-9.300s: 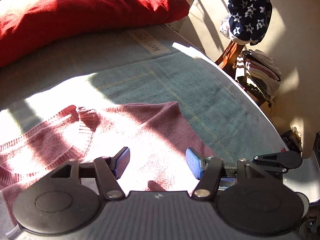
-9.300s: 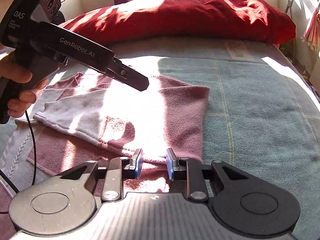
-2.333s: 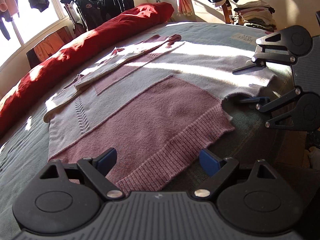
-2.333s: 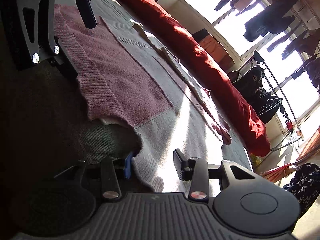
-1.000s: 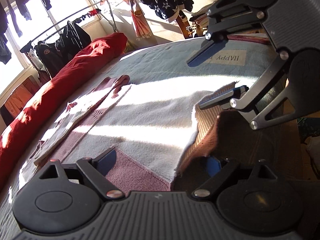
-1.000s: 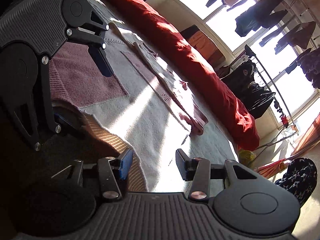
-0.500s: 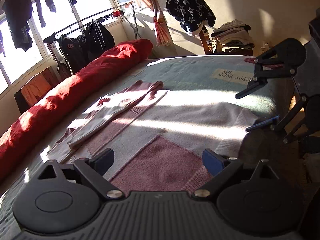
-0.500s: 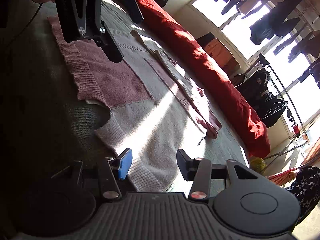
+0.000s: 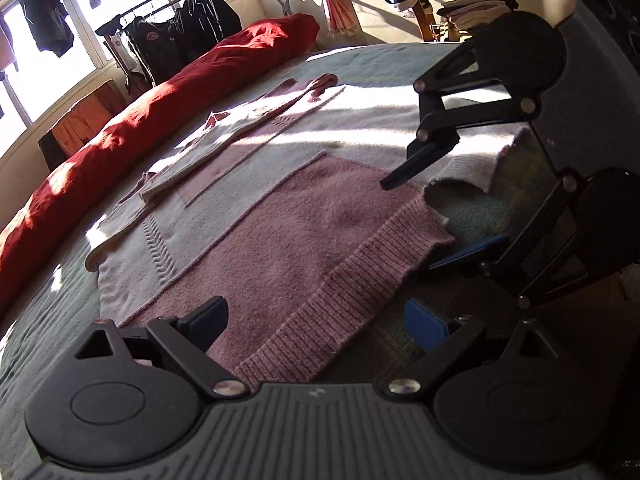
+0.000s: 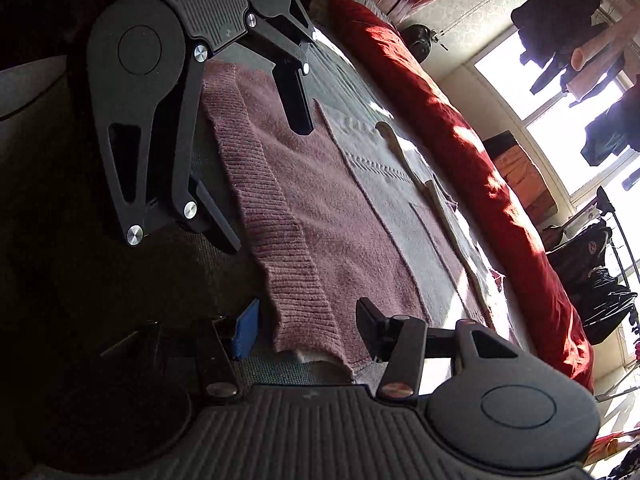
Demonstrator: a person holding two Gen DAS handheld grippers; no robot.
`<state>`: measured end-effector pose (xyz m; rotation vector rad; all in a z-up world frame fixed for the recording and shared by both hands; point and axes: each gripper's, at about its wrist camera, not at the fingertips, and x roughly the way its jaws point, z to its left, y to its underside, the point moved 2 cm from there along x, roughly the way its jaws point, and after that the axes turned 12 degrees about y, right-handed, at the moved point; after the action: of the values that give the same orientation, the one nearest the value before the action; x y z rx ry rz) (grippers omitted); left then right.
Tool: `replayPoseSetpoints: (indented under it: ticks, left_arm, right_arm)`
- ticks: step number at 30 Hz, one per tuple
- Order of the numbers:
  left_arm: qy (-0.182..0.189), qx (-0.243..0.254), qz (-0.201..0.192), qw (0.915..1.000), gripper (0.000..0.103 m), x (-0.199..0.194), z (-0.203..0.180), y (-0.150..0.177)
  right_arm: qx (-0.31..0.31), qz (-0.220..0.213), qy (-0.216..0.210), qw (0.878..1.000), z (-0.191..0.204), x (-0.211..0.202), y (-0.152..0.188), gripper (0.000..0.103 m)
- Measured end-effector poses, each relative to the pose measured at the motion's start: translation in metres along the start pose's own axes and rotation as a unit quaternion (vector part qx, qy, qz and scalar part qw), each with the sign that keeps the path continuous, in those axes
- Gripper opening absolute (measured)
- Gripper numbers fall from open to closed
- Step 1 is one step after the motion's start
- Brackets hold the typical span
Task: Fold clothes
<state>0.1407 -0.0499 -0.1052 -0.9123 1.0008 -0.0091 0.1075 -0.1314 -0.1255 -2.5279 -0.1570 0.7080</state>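
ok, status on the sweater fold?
Left gripper open over ribbed hem. Right gripper opening, hem corner between jaws, not pinched. Sweater flat on bed. Nothing in the way.

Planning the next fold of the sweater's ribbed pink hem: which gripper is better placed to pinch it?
Right, probably. The ribbed hem lies between the right gripper's opening fingers, unpinched. The left gripper is open, straddling the hem too, but nearer its far corner.
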Motion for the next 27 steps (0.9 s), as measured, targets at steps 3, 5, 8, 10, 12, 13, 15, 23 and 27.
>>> replayPoseSetpoints:
  ticks: [3, 5, 8, 10, 12, 13, 15, 23, 27]
  left_arm:
    - [-0.009, 0.018, 0.004, 0.9998, 0.095, 0.009, 0.000, -0.003]
    - [-0.019, 0.034, 0.004, 0.9992, 0.095, 0.012, 0.002, -0.007]
    - [-0.039, 0.049, 0.002, 0.9980, 0.095, 0.016, 0.008, -0.013]
    - [-0.045, 0.048, 0.000, 0.9978, 0.095, 0.016, 0.016, -0.016]
    - [-0.045, 0.042, -0.006, 0.9981, 0.095, 0.014, 0.023, -0.021]
    - [-0.045, 0.042, -0.007, 0.9981, 0.095, 0.013, 0.025, -0.022]
    - [-0.044, 0.046, -0.007, 0.9980, 0.095, 0.013, 0.027, -0.024]
    - [-0.035, 0.040, -0.005, 0.9986, 0.095, 0.014, 0.023, -0.017]
    - [-0.048, 0.050, 0.007, 0.9976, 0.095, 0.013, 0.022, -0.001]
  right_arm:
    - [0.004, 0.001, 0.016, 1.000, -0.009, 0.002, -0.002, 0.059]
    - [0.011, 0.000, 0.029, 1.000, -0.019, 0.000, -0.003, 0.059]
    - [0.030, 0.004, 0.041, 0.999, -0.035, 0.000, -0.003, 0.059]
    - [0.035, 0.007, 0.051, 0.998, -0.041, -0.001, -0.002, 0.059]
    - [0.035, 0.007, 0.049, 0.998, -0.042, -0.003, -0.001, 0.059]
    - [0.034, 0.004, 0.044, 0.998, -0.041, -0.005, -0.001, 0.059]
    - [0.024, -0.003, 0.034, 0.999, -0.034, -0.007, -0.002, 0.061]
    - [-0.055, -0.002, 0.078, 0.995, -0.001, 0.028, -0.014, 0.061]
    - [-0.063, -0.002, 0.103, 0.993, 0.001, 0.037, -0.016, 0.061]
